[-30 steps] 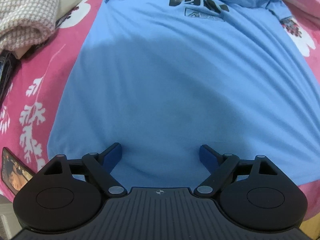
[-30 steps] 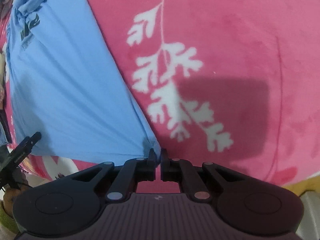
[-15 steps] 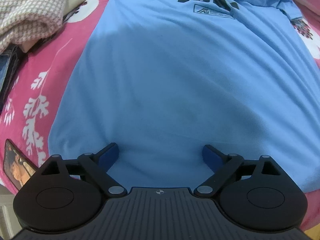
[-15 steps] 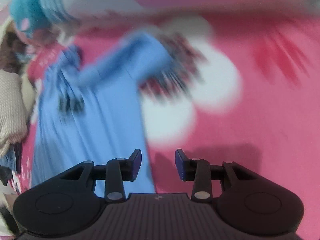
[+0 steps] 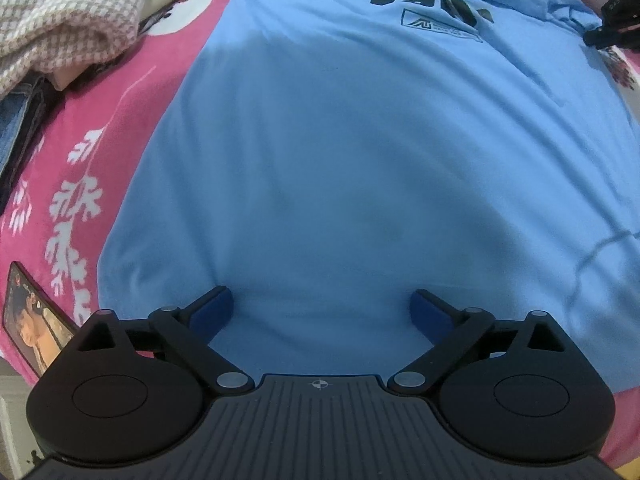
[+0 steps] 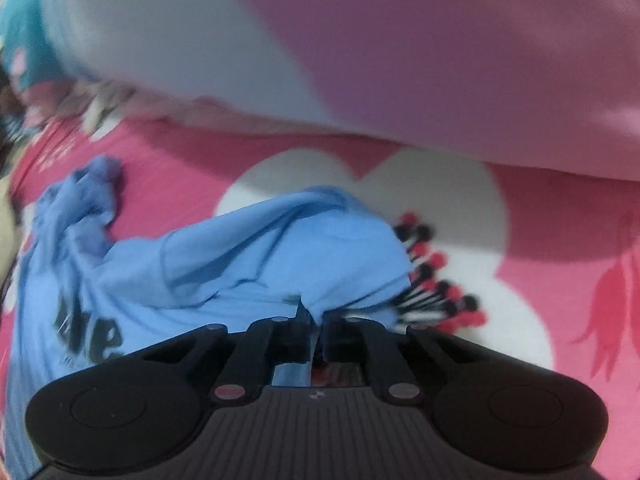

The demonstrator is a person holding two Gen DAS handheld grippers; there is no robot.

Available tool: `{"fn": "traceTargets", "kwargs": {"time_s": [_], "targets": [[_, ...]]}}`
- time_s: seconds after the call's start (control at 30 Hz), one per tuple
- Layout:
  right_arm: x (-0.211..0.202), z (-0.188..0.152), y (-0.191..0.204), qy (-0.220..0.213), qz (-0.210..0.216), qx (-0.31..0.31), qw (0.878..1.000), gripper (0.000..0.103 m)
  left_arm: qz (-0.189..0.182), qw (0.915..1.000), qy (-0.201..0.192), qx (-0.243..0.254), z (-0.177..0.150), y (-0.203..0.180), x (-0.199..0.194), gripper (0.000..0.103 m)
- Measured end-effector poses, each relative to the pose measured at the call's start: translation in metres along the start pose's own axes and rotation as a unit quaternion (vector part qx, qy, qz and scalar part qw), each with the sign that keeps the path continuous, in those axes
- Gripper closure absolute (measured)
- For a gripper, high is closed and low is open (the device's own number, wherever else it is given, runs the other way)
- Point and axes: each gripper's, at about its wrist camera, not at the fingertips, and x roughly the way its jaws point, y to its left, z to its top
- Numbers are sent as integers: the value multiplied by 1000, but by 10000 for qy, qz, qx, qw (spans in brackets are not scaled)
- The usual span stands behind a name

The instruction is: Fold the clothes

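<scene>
A light blue T-shirt [image 5: 360, 160] with a black chest print lies flat, front up, on the bed. My left gripper [image 5: 321, 296] hovers over its bottom hem; the jaws are opening wide, the cloth lies under them and nothing is pinched. In the right wrist view my right gripper [image 6: 316, 316] is shut on a fold of the T-shirt's sleeve [image 6: 340, 248], near the shoulder. The bunched collar [image 6: 88, 192] lies to its left. The right gripper [image 5: 618, 20] also shows in the left wrist view, at the shirt's far right sleeve.
A pink blanket [image 5: 100, 120] with white flowers covers the bed. A checked beige garment pile [image 5: 60, 28] and dark folded clothes [image 5: 20, 128] sit at the far left. A phone [image 5: 32, 320] lies near the bed's edge. A pink and white pillow [image 6: 360, 40] lies beyond the sleeve.
My right gripper let go of the shirt's bottom corner, swept up along the shirt to the sleeve, opened on the way and shut on the sleeve. The left jaws spread a little wider.
</scene>
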Motion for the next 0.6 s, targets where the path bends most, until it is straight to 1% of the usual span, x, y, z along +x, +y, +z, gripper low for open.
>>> {"fn": "traceTargets", "kwargs": {"time_s": [0.03, 0.13, 0.2, 0.3, 0.37, 0.4, 0.5, 0.6], "targets": [[3, 2, -3, -4, -29, 66, 10000, 99, -15, 10000, 0, 3, 0, 1, 0, 5], [8, 0, -1, -91, -175, -2, 9998, 99, -43, 10000, 2, 17, 1, 2, 1, 5], [4, -2, -2, -119, -211, 96, 9997, 99, -48, 10000, 0, 20, 2, 2, 2, 5], [-11, -5, -10, -195, -397, 377, 9983, 90, -77, 10000, -7, 16, 4, 5, 3, 5], [-28, -9, -12, -330, -906, 328, 9948, 88, -121, 9999, -62, -17, 3, 7, 1, 6], [-40, -13, -16, -398, -955, 381, 9939, 88, -153, 9998, -108, -31, 1, 8, 0, 6], [-74, -29, -17, -475, -849, 410, 9944, 88, -266, 9993, -237, -80, -2, 12, -6, 7], [-104, -57, 4, -413, -603, 94, 9973, 88, -406, 9984, -357, -155, -5, 20, -16, 7]]}}
